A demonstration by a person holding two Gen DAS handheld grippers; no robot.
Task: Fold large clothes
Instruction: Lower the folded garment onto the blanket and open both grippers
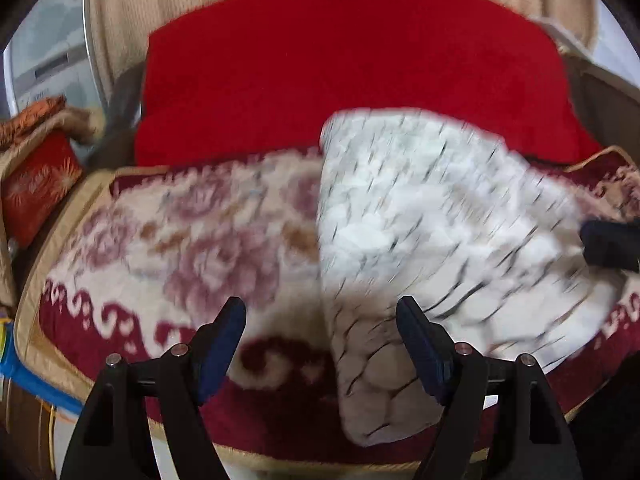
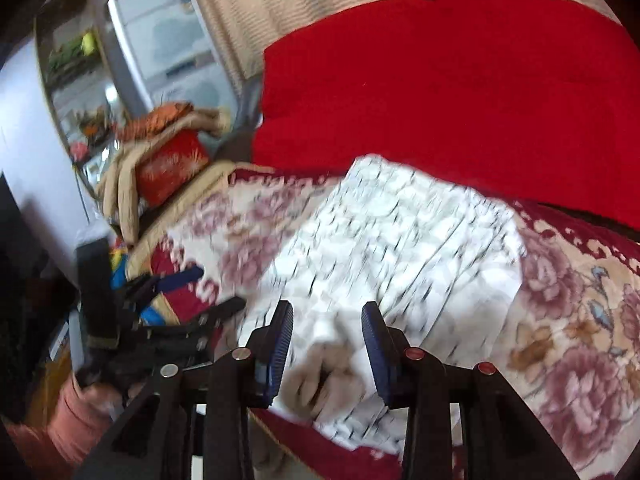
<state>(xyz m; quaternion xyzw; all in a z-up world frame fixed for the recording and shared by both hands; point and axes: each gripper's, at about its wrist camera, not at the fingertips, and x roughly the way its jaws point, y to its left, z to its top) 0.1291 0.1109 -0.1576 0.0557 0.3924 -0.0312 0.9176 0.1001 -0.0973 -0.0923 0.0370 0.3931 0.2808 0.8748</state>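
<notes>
**White garment folded on the floral blanket, both tools above its near end**

Nearest us, our left tool [image 1: 320, 316] stands wide apart with nothing between its pads; the near left corner of the white patterned garment [image 1: 420, 208] lies under its right finger [image 1: 424, 344]. Our right tool [image 2: 327, 320] is parted more narrowly over the same near edge, and we cannot tell whether its pads touch the cloth. The garment lies folded, its straight left edge running away from us. To its left the floral blanket [image 1: 192, 248] is bare out to its gold border. In the right wrist view the left tool shows at the blanket's left edge. Behind the garment sits a red cushion [image 1: 352, 72], just touching its far end. Far left, a small red pillow [image 1: 38, 188] rests against piled cloth.
</notes>
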